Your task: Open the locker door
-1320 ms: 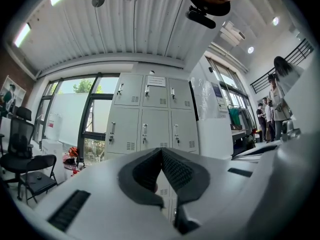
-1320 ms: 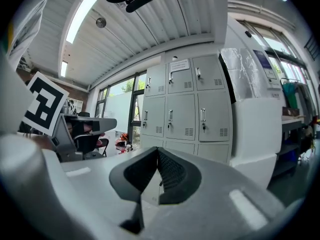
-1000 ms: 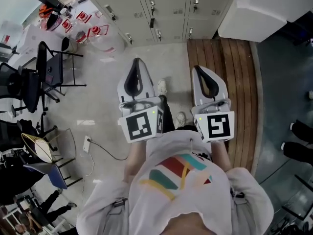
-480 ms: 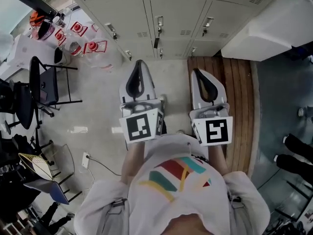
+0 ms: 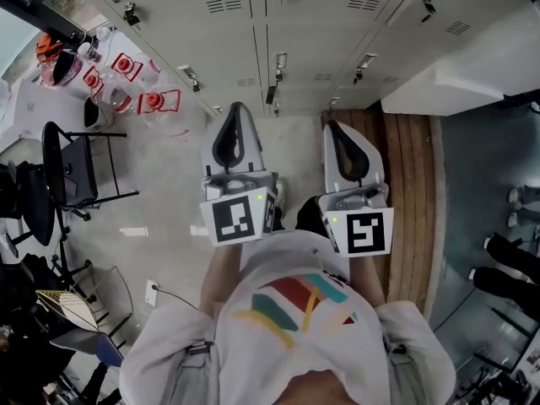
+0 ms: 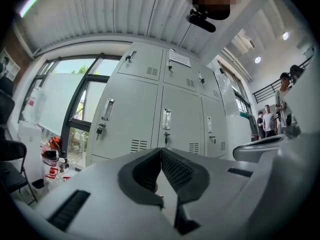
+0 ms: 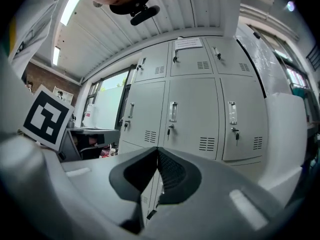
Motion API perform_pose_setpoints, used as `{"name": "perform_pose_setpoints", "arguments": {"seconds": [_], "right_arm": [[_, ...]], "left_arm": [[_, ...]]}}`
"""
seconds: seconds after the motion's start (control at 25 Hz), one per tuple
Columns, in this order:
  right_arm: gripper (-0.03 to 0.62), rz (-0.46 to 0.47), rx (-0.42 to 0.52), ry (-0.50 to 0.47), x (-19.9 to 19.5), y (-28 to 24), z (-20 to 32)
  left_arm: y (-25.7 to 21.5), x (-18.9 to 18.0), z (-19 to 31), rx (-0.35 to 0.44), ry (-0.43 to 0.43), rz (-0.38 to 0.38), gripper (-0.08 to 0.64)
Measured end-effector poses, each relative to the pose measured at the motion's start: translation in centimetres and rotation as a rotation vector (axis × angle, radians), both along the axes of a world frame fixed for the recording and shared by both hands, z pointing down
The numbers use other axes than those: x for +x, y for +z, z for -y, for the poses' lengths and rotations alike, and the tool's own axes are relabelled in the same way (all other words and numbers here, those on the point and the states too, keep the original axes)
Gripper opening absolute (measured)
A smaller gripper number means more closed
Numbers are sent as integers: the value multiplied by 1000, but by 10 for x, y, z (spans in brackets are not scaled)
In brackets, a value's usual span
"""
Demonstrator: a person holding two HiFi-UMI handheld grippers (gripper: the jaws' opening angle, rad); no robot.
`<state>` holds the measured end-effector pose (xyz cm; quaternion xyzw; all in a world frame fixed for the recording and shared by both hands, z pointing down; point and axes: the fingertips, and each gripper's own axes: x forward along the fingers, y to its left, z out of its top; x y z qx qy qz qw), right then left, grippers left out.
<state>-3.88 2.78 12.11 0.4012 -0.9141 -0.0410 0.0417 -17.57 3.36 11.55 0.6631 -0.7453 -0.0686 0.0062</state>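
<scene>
The locker door point(image 5: 291, 32) straight ahead of the person was closed, like every other door in the grey row, with its handle point(image 5: 281, 61) and a small lock under it. Both grippers pointed at it from well apart. The left gripper point(image 5: 237, 106) had its jaws pressed together with nothing between them, and the right gripper point(image 5: 331, 126) was the same. A wooden platform point(image 5: 411, 192) lay at the right, a black chair point(image 5: 72, 163) at the left.

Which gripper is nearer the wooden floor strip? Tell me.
Right. In the head view the right gripper overlaps the wooden floor strip at its left edge; the left gripper is over pale floor, farther left.
</scene>
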Motion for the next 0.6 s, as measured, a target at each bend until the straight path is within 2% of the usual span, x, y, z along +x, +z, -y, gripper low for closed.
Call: {"name": "perform_pose_setpoints", "arguments": {"seconds": [0.28, 0.44, 0.6], "right_arm": [[5, 4, -27, 28, 20, 9, 42], [5, 27, -69, 6, 27, 17, 66], [5, 22, -62, -16, 28, 24, 97]], "left_arm": [[-1, 21, 39, -19, 25, 18, 15], [6, 34, 56, -42, 11, 39, 15], [10, 40, 81, -33, 11, 48, 15]]}}
